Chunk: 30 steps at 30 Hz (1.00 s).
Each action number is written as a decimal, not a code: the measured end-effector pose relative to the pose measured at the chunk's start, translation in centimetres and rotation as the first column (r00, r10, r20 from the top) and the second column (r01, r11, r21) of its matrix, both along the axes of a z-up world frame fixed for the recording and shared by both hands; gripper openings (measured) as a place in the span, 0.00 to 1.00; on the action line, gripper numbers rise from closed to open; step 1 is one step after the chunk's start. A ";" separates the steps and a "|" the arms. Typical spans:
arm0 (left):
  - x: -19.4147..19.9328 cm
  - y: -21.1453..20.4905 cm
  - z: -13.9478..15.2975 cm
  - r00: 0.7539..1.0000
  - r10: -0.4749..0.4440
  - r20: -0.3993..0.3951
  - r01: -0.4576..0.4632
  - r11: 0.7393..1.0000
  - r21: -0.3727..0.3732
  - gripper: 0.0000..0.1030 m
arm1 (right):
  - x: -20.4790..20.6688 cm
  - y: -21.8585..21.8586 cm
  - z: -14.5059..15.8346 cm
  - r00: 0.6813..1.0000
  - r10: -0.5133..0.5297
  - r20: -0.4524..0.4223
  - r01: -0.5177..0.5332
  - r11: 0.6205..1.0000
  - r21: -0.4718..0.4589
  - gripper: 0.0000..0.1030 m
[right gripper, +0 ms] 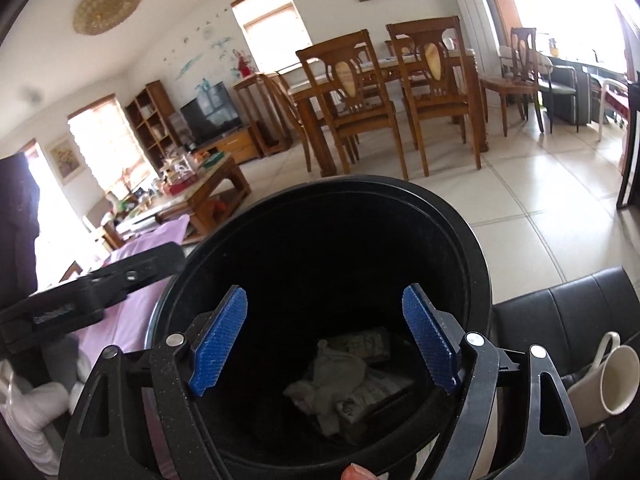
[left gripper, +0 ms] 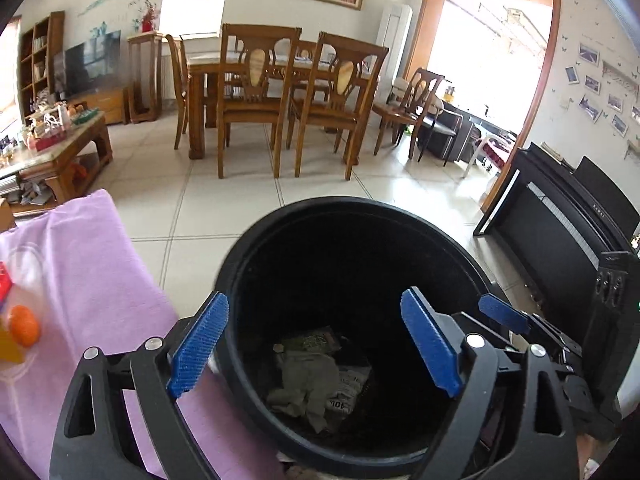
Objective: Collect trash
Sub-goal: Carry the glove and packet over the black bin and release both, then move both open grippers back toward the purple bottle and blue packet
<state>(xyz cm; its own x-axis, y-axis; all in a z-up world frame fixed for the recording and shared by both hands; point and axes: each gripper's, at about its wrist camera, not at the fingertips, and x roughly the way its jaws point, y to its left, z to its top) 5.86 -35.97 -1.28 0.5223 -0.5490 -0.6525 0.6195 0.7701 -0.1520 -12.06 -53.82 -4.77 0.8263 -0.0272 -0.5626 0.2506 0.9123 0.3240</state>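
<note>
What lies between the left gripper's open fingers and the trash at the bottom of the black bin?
Nothing: the left wrist view shows only dark bin interior between the left gripper and the trash.

Round black plastic bin [left gripper: 460,256] — smooth, matt; crumpled grey paper tissue [left gripper: 306,384] inside. Lilac cloth [left gripper: 100,264] — soft, matt weave. Blue ribbed pads [right gripper: 218,350], glossy white ceramic mug [right gripper: 608,380].

"KAWAI" on the black piano [left gripper: 568,216]; "40" on a wrapper [left gripper: 346,394] inside the bin [left gripper: 280,240].
</note>
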 end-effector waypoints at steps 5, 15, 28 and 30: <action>-1.4 3.5 0.9 1.000 -0.005 0.002 0.005 1.000 0.000 0.87 | 0.0 2.3 1.7 0.999 0.035 0.024 -0.035 0.999 -0.029 0.83; -2.3 15.9 3.3 0.989 0.136 0.066 -0.133 0.990 -0.050 0.87 | 4.0 12.1 5.1 0.977 0.214 0.025 -0.211 0.974 -0.077 0.83; -0.7 35.4 0.0 0.895 0.444 -0.029 -0.443 0.896 0.045 0.72 | 10.8 31.0 5.5 0.841 0.538 -0.052 -0.541 0.839 -0.058 0.83; 0.0 36.7 -1.0 0.886 0.456 -0.076 -0.451 0.889 0.075 0.68 | 11.3 33.8 4.8 0.814 0.575 -0.080 -0.580 0.812 -0.065 0.83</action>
<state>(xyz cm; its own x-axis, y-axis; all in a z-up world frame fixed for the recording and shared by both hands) 5.90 0.77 -2.29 0.6444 -0.2284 -0.7298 0.1861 0.9725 -0.1400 -0.78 -20.00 0.02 0.6728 0.3971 -0.6242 -0.3160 0.9172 0.2428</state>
